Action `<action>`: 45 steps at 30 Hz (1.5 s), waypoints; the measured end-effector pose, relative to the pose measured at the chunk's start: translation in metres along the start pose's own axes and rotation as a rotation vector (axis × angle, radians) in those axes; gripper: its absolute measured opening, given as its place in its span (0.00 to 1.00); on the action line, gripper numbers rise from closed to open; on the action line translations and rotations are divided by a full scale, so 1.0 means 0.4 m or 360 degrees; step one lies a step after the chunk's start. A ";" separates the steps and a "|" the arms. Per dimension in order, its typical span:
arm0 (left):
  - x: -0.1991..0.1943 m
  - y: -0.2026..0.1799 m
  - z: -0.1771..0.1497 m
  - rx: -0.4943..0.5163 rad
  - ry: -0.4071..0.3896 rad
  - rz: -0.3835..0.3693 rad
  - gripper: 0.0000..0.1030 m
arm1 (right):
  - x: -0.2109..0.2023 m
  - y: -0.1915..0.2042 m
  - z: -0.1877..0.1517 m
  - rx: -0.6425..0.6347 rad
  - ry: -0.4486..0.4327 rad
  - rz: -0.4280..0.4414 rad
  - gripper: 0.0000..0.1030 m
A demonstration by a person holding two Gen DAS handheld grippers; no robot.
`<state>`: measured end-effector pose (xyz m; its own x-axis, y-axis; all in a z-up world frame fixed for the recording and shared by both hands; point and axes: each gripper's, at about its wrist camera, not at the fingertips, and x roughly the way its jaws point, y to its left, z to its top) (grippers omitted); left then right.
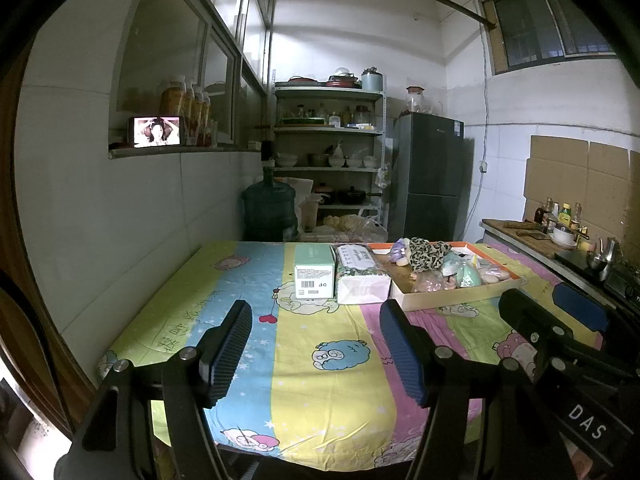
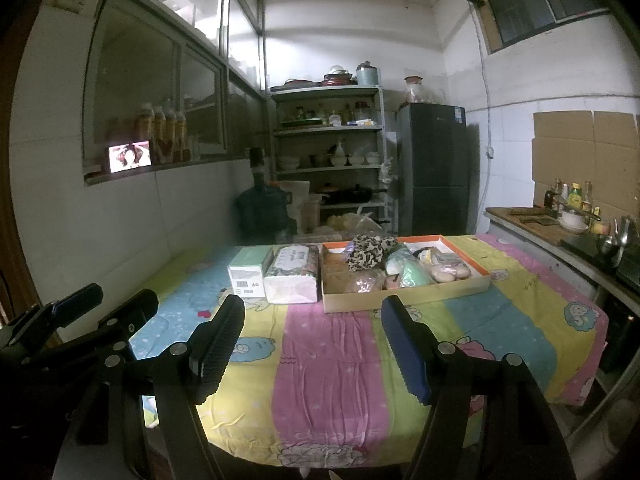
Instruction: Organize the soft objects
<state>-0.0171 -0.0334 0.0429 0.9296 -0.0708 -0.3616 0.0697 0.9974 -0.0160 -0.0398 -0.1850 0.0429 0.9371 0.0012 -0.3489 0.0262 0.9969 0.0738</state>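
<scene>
Both hand-held grippers, left (image 1: 316, 344) and right (image 2: 312, 340), hover released above the striped cloth (image 2: 328, 360), short of the tray (image 2: 404, 300) of soft things.

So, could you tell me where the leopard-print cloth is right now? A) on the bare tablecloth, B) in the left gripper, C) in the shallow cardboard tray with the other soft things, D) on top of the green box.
C: the leopard-print cloth lies on the pile inside the cardboard tray, to the right of the green box, and both grippers are empty.
</scene>
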 end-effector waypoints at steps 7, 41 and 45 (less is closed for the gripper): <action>-0.001 -0.002 -0.001 0.0000 0.0001 0.0000 0.64 | 0.000 0.001 -0.001 0.0000 0.0000 -0.0001 0.71; -0.002 -0.003 -0.004 0.0000 -0.0001 0.0000 0.64 | -0.007 0.004 0.004 -0.0007 -0.0001 0.0009 0.71; -0.002 -0.003 -0.004 0.0000 -0.0001 0.0001 0.64 | -0.007 0.004 0.003 -0.0007 -0.0001 0.0009 0.71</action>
<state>-0.0185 -0.0344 0.0418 0.9300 -0.0699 -0.3607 0.0688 0.9975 -0.0159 -0.0418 -0.1835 0.0450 0.9376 0.0066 -0.3477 0.0197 0.9972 0.0718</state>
